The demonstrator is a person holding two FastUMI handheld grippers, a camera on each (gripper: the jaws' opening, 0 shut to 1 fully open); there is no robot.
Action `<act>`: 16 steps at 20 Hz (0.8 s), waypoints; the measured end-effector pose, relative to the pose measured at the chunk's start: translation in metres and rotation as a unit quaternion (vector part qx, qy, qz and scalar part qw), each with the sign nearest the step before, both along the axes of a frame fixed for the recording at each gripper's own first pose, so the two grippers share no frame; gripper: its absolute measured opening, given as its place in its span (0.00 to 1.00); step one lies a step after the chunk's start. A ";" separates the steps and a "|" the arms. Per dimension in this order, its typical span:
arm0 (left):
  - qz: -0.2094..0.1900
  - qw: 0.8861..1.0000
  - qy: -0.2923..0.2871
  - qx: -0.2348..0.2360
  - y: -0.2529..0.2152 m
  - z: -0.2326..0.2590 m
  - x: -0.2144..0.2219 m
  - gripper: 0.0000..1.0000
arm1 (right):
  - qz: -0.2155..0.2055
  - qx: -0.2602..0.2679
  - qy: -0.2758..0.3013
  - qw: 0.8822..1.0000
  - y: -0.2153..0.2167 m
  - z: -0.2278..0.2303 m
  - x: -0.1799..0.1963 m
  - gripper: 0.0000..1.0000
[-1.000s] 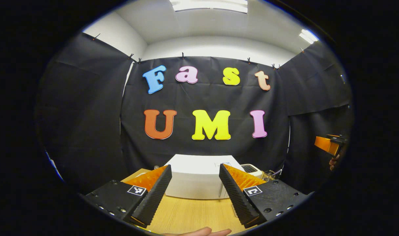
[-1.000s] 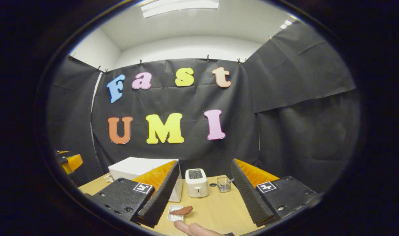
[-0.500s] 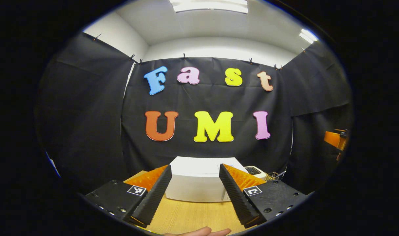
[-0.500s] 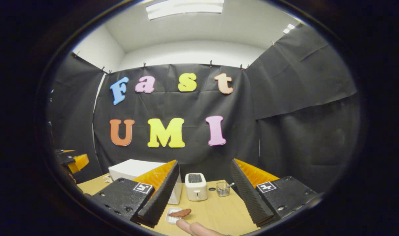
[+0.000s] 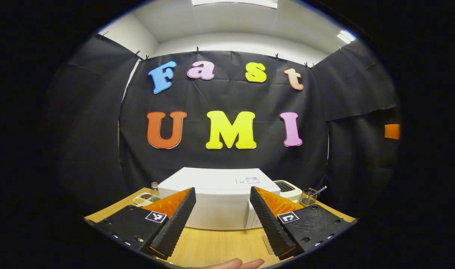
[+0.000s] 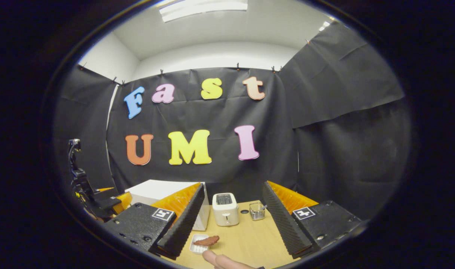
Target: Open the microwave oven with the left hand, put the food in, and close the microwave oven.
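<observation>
Both jaws open; left gripper (image 5: 220, 220) may miss the microwave oven (image 5: 216, 205) door edge and shove it across the desk (image 5: 212, 246)

On the table (image 6: 246, 239), the toaster (image 6: 225, 209) stands at the microwave oven's (image 5: 212, 203) three o'clock, wire basket (image 6: 256, 211) beyond.

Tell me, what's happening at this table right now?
A person holds a gripper in each hand, facing a wooden table. The left gripper is open, aimed at the closed white microwave and not touching it. The right gripper is open too, above the table. The food lies on a small white tray, untouched, near a toaster.
</observation>
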State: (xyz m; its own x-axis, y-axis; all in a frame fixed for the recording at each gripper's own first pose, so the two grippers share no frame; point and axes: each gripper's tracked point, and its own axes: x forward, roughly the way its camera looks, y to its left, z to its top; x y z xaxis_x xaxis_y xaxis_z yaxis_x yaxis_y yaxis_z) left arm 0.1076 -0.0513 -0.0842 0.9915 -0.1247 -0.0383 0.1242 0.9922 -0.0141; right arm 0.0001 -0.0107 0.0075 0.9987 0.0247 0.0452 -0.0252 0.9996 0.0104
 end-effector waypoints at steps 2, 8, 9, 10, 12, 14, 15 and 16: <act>-0.005 1.000 0.007 0.001 -0.011 -0.020 0.012 0.92 | 0.006 0.001 0.007 1.000 0.000 -0.010 0.004 1.00; -0.012 1.000 0.025 0.016 -0.036 -0.082 0.044 0.92 | 0.022 0.017 0.016 0.999 -0.008 -0.027 0.018 1.00; -0.011 0.999 0.038 0.012 -0.042 -0.096 0.050 0.92 | 0.024 0.017 0.017 0.999 -0.011 -0.028 0.019 1.00; -0.015 0.998 0.055 0.008 -0.048 -0.111 0.055 0.92 | 0.026 0.017 0.016 0.999 -0.013 -0.030 0.021 1.00; -0.020 0.997 0.075 0.003 -0.059 -0.133 0.065 0.93 | 0.027 0.014 0.009 1.000 -0.020 -0.032 0.023 1.00; -0.024 0.995 0.092 -0.003 -0.066 -0.152 0.078 0.92 | 0.025 0.006 0.001 1.000 -0.028 -0.035 0.028 1.00; -0.026 0.995 0.097 -0.010 -0.070 -0.160 0.085 0.92 | 0.023 0.004 0.000 1.000 -0.032 -0.036 0.031 0.89; -0.025 0.995 0.100 -0.016 -0.072 -0.166 0.091 0.93 | 0.022 0.006 0.001 1.000 -0.036 -0.039 0.034 0.89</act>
State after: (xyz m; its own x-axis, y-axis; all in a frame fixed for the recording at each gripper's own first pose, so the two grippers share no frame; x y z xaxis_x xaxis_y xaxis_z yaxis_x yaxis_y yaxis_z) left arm 0.1991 -0.1234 -0.2502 0.9568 -0.1788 -0.2294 0.1658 0.9833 -0.0749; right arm 0.0341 -0.0466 -0.0315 0.9968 0.0677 0.0429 -0.0686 0.9974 0.0216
